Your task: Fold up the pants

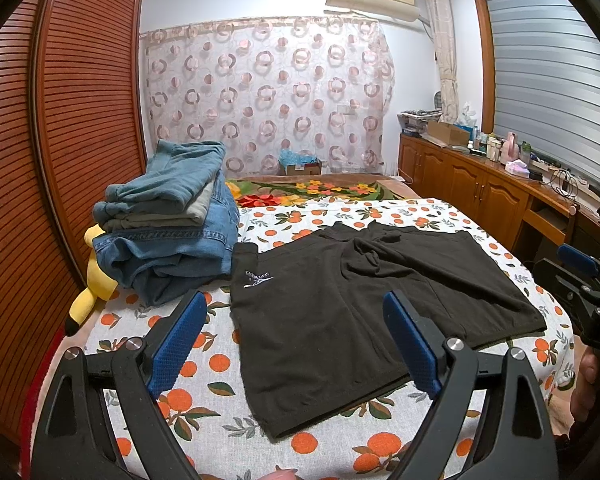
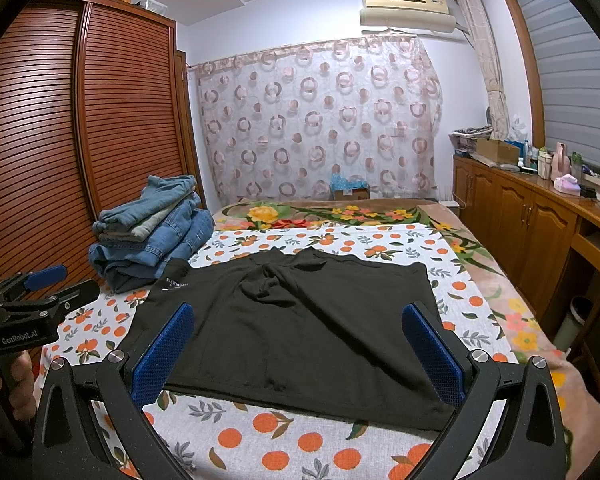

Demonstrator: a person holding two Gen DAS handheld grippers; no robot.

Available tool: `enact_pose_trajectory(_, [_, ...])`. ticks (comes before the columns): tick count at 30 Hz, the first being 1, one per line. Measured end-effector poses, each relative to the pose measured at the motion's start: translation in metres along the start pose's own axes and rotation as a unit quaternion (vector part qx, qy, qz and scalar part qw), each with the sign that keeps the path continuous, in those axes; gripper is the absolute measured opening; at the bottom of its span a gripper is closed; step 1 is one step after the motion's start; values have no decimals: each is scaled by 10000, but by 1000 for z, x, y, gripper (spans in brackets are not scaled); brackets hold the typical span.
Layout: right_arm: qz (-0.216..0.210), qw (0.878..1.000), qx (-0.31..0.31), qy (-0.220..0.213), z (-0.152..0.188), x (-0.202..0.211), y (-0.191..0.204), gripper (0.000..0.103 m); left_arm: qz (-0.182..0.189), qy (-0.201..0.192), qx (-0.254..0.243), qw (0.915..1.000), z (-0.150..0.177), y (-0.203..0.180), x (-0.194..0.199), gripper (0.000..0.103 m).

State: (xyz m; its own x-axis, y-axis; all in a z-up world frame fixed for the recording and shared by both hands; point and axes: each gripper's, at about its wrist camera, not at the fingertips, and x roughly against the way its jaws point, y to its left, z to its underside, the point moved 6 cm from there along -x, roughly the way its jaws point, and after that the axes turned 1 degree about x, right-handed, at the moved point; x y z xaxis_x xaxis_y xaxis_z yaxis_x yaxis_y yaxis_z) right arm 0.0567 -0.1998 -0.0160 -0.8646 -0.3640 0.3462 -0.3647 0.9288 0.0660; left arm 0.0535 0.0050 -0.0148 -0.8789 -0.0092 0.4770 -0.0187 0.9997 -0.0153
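Note:
Black shorts with a small white logo lie spread flat on the orange-print bed sheet; they also show in the right wrist view. My left gripper is open and empty, hovering over the near left part of the shorts. My right gripper is open and empty, hovering over the near edge of the shorts. The right gripper also shows at the right edge of the left wrist view, and the left gripper at the left edge of the right wrist view.
A stack of folded jeans sits on the bed's far left, beside a yellow plush toy. A slatted wooden wardrobe stands on the left. A wooden cabinet with clutter runs along the right. A floral blanket lies beyond the sheet.

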Motion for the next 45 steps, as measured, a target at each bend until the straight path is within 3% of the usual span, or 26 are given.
enact_pose_trajectory(10, [-4,9999,-27,118,3,-5,-4,103,53,323,-44,9995,-6,-11,20,90])
enact_pose_trajectory(24, [93,9993,13,366,8,-15,-8,103,120,799,-121,9967,35,-1,-26,90])
enact_pose_trajectory(35, [94,9981,42,603,11,-24,-13,103,97,1099,-31,9939,53,29,-41,90])
enact_pose_trajectory(45, [65,9970,37,776,16,-25,-13,103,432,1452,75,9884,78,39,-44,65])
